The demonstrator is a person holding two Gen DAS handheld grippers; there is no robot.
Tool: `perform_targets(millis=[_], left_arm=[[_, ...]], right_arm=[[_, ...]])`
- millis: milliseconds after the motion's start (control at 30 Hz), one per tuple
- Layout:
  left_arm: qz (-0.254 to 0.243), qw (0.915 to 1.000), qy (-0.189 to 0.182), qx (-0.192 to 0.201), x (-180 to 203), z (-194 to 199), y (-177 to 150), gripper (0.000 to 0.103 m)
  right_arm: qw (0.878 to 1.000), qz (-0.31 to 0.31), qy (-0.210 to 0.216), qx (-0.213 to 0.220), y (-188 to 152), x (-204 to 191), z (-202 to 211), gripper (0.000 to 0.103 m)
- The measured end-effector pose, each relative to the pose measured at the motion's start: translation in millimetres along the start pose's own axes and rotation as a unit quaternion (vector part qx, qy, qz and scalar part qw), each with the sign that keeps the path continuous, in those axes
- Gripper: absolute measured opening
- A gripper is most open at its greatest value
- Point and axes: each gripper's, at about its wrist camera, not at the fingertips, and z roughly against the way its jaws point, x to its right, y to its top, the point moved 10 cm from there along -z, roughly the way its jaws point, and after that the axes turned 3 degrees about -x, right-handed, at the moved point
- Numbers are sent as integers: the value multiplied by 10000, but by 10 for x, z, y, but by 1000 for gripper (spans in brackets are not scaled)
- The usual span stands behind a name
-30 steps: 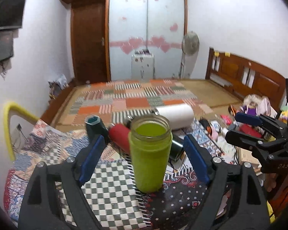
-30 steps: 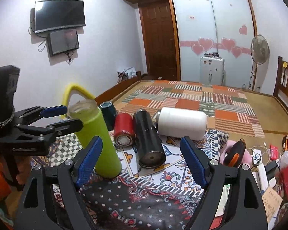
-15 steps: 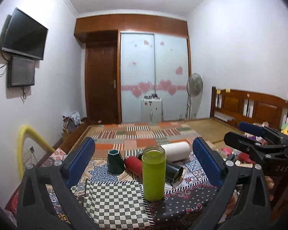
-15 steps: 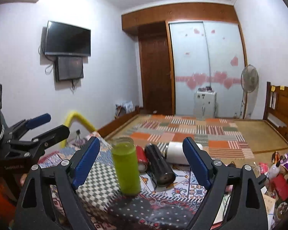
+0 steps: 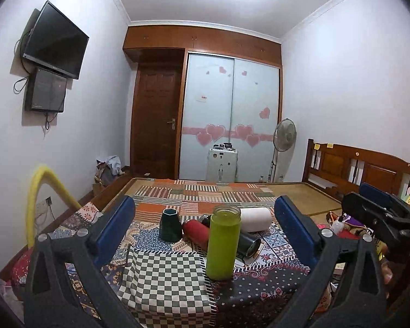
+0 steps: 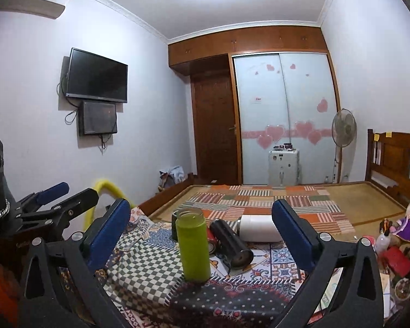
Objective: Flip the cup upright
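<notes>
A lime green cup [image 5: 223,242] stands upright, mouth up, on the patterned tablecloth [image 5: 166,278]; it also shows in the right wrist view [image 6: 193,246]. Behind it lie a red cup [image 5: 196,231], a black cup [image 6: 231,243] and a white cup [image 6: 259,228] on their sides. A dark green cup [image 5: 170,224] stands at the back left. My left gripper [image 5: 205,227] is open and empty, well back from the green cup. My right gripper [image 6: 202,232] is open and empty, also back from it.
Clutter with toys and bottles [image 6: 396,246] lies at the table's right. A yellow curved tube [image 5: 41,191] rises at the left. Beyond the table are a patchwork mat [image 5: 205,194], a wooden bed frame [image 5: 363,169], a fan [image 5: 284,136] and wardrobe doors [image 5: 229,125].
Both grippers have pulled back and up, away from the green cup, which stays upright on the cloth. The view now takes in much more of the room.
</notes>
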Motion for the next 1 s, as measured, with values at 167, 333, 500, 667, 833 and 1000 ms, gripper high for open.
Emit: perform_targets(millis=[167,333,500,667,833,1000], left_arm=[[-98,9999,63,48,13,37,-12,103],[-155,9998,82,48,46,50,-42,103],[-138,9999,77,19,47,43,-63,103],[-135,9999,88,18,33,35,-75,103],[-148,9999,87,11,26,24,-69,103],[-152,9998,86,11,25,27,-70,103]], right_arm=[[10000,18,-45,10,-34,-6,18,103],[10000,15,-16,-19,-49,-26,14,103],[10000,50,-38,-16,-73,-44,38,103],[10000,70,-43,2,-72,-59,63,103],[9999,87,-70,23,-66,-60,81,103],[9999,83,-100,32,-60,-50,92,103]])
